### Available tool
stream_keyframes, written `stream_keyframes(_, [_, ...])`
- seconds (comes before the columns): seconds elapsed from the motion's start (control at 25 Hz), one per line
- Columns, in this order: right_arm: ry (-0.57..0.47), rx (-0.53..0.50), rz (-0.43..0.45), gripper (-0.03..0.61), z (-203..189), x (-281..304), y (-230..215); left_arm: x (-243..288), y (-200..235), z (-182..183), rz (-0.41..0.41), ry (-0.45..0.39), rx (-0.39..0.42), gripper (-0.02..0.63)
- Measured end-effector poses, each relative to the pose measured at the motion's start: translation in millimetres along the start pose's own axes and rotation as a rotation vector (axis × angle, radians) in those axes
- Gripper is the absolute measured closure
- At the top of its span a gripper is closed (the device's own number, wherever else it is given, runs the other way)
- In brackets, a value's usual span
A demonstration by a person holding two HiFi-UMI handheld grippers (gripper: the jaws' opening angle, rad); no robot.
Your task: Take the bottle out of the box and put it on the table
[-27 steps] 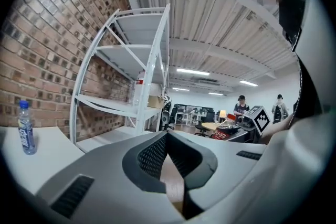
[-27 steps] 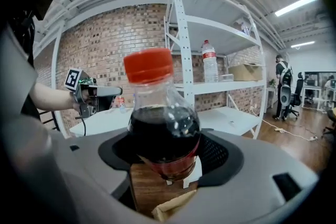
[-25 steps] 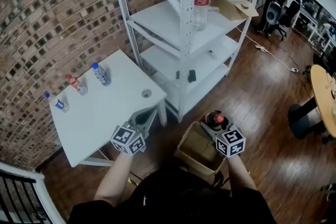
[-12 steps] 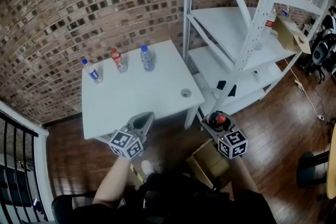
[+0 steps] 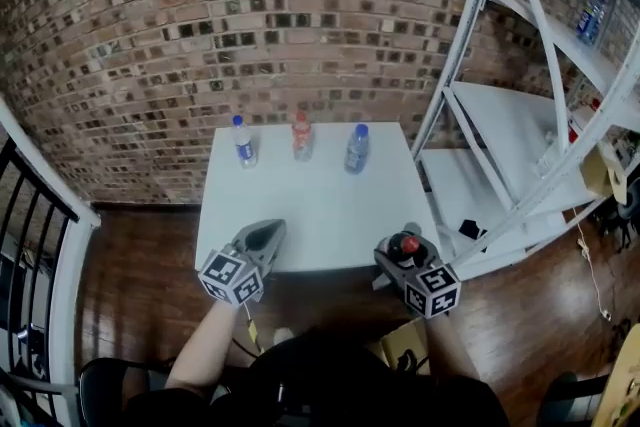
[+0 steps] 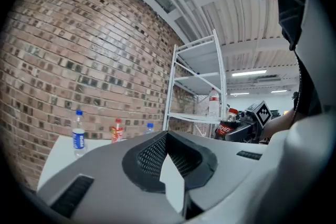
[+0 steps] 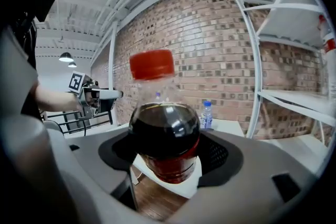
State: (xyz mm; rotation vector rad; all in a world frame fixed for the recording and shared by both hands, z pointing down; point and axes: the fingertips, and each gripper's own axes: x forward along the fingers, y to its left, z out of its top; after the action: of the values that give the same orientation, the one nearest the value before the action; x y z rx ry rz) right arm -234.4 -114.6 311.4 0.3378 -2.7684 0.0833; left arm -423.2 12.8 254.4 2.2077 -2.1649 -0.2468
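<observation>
Item: bottle (image 7: 164,134), dark cola, red cap | Grip: pinched upright in right gripper (image 5: 398,253) | Table (image 5: 310,205): ahead of those jaws, near edge apparently just beside | Left gripper (image 5: 265,237): jaws pressed together, empty.

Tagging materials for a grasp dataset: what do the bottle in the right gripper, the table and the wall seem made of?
Bottle: probably clear glossy plastic, by its highlights and see-through neck.
Table: smooth matte white top, likely laminate or painted board.
Wall: rough brick with visible mortar joints.
</observation>
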Motion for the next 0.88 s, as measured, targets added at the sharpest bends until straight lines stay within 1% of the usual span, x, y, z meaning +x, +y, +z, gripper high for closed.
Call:
stream_keyframes(0.16, [0.004,-0.001,0.052,0.245,10,69,26,-46,72,4,0.107,-0.013,0.002,0.611])
stream_keyframes(0.4, [0.062,-0.015,0.127,0.245,23,152,73,-99,149,9,0.225,-0.018,-0.027,0.611])
stream_keyframes(0.56, [0.100,-0.035,0.198,0.245,21,187,93,-112,175,-10,0.292,0.002,-0.071,0.611])
stream_keyframes(0.64, [0.114,-0.049,0.221,0.245,21,206,93,-108,183,-19,0.300,0.008,-0.100,0.611])
stream_keyframes(0.76, [0.113,-0.038,0.252,0.245,25,234,86,-97,196,-24,0.312,0.022,-0.112,0.611])
stream_keyframes(0.88, [0.153,-0.037,0.277,0.245,12,254,79,-89,203,-36,0.334,0.034,-0.136,0.611])
